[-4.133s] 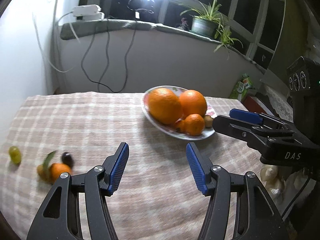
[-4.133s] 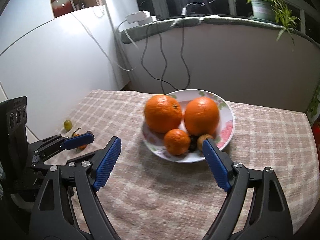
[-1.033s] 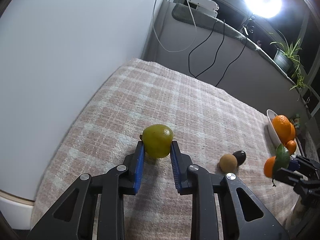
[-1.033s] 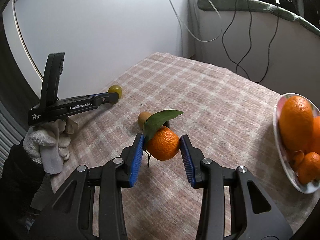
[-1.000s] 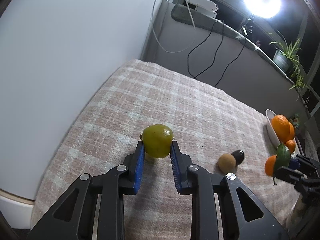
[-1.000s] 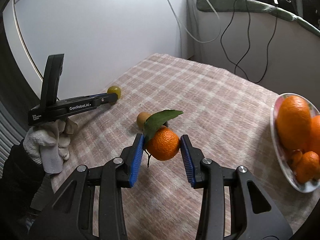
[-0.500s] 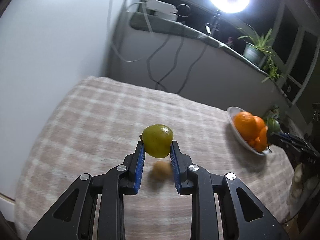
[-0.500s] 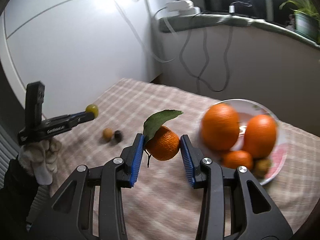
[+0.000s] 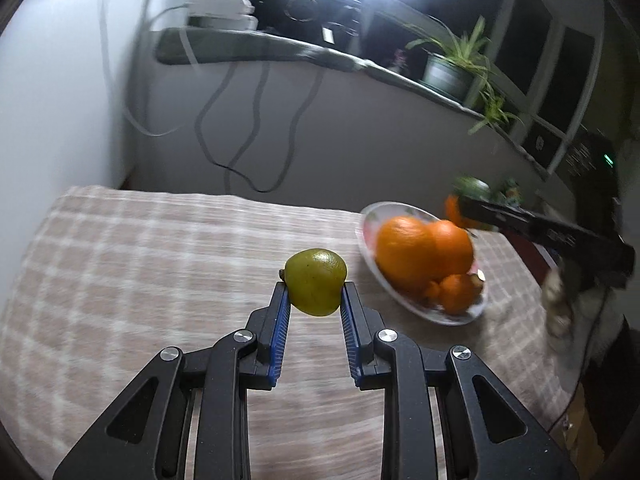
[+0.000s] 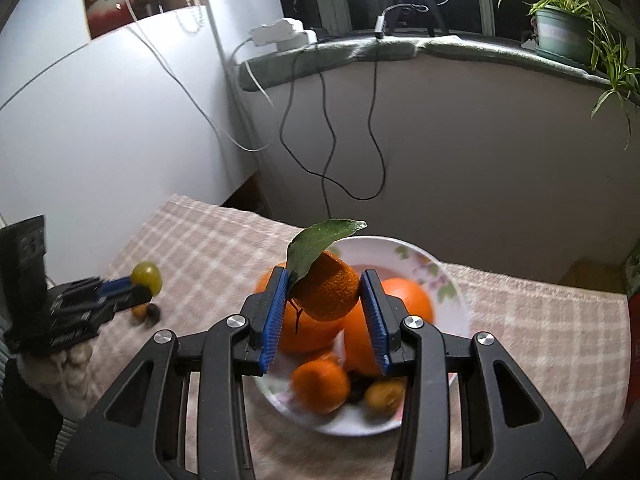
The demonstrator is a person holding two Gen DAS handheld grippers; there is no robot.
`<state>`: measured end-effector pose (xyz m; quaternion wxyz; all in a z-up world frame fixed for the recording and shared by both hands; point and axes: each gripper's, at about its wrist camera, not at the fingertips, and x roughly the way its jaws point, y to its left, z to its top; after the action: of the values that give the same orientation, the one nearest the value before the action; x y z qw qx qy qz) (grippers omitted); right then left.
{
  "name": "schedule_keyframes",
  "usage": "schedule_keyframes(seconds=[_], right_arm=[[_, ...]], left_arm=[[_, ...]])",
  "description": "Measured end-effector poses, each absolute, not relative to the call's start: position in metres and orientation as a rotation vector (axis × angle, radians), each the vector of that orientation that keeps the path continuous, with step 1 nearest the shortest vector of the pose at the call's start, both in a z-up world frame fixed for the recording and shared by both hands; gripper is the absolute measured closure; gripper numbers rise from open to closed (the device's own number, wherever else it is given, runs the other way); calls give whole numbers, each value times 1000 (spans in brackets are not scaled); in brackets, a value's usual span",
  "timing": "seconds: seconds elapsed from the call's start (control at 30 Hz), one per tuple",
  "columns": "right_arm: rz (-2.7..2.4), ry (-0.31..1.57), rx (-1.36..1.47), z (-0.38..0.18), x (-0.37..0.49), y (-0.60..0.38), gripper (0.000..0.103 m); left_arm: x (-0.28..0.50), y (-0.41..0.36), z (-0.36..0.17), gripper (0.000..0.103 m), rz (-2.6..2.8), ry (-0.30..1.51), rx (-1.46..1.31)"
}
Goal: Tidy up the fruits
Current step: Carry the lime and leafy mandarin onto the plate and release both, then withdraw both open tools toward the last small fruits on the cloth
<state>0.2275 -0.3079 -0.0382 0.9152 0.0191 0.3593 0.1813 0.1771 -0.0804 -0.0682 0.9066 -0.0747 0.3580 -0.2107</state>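
Note:
My left gripper is shut on a yellow-green fruit and holds it above the checked tablecloth, left of the white flowered plate. The plate holds two big oranges, a small mandarin and a small brown fruit. My right gripper is shut on a leafy mandarin and holds it over the plate. In the right wrist view the left gripper and its green fruit show at the left. A small brown fruit and a dark one lie on the cloth beneath it.
A white wall stands along the table's left side. A sill with a power strip, hanging cables and a potted plant runs behind. The table's right edge drops off near the plate.
Both grippers have swung toward the plate with their fruits. The right gripper has come over the plate. The left one has drawn nearer to it.

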Motion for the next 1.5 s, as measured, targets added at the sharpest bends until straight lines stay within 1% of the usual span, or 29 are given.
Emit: schedule_keyframes(seconds=[0.23,0.43,1.07,1.1,1.13,1.17,1.2,1.23,1.3,1.33,1.37,1.5], right_arm=[[358,773,8,-51,254,-312,64],[363,790,-14,-57,267,-312,64],[345,826,-63,-68,278,-306,63],[344,827,-63,-68,278,-307,61],[341,823,-63,-68,278,-308,57],[335,815,-64,-66,277,-308,44],[332,804,-62,-64,275,-309,35],[334,798,-59,-63,274,-310,33],[337,793,-53,-60,273,-311,33],[335,791,-53,-59,272,-311,33],[333,787,-53,-58,271,-312,32],[331,778,-37,-54,269,-315,31]], left_arm=[[174,-138,-77,79,-536,771,-104],[173,-170,-77,79,-573,770,-65],[174,-197,-84,79,-586,786,-17],[175,-197,-84,79,-585,786,-15],[175,-198,-84,79,-582,786,-11],[175,-198,-84,78,-580,787,-9],[175,-198,-85,78,-578,787,-4],[175,-199,-85,77,-575,787,2],[174,-200,-86,73,-566,784,12],[174,-200,-86,68,-562,784,14],[174,-200,-86,65,-561,783,12],[174,-197,-86,65,-555,782,5]])
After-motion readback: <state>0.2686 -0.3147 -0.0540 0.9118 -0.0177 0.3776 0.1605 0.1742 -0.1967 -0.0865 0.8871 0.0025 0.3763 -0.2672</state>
